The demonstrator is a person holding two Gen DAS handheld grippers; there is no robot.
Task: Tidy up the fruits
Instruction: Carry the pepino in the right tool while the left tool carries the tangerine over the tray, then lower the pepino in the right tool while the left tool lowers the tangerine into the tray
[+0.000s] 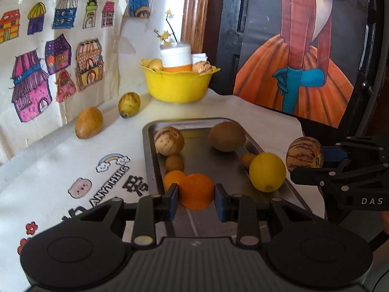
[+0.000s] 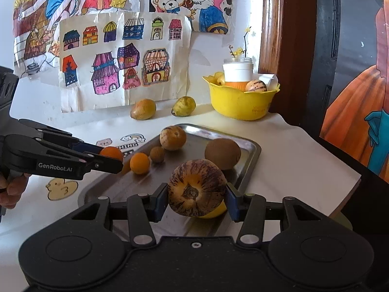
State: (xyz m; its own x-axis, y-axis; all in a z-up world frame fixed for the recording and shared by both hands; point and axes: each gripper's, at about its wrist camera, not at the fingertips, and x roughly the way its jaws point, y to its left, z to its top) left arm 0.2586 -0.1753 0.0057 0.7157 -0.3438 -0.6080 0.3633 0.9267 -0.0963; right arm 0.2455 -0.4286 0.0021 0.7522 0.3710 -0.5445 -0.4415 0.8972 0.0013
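Observation:
My left gripper [image 1: 196,198] is shut on an orange [image 1: 196,191] above the near end of the metal tray [image 1: 201,163]; it also shows in the right wrist view [image 2: 110,157]. My right gripper [image 2: 197,200] is shut on a striped pepino melon [image 2: 196,187] above the tray's right side, seen in the left wrist view too [image 1: 305,154]. On the tray lie another striped melon [image 1: 169,140], a kiwi [image 1: 227,136], a small brown fruit [image 1: 174,163], a second orange [image 1: 173,178], a lemon [image 1: 267,171] and a small yellow fruit [image 1: 248,159].
A yellow bowl [image 1: 178,85] at the back holds a white jar, a striped melon and yellow fruits. Two yellow-green fruits [image 1: 88,122] [image 1: 129,104] lie on the white cloth by the wall of drawings. A dark painting stands at the right.

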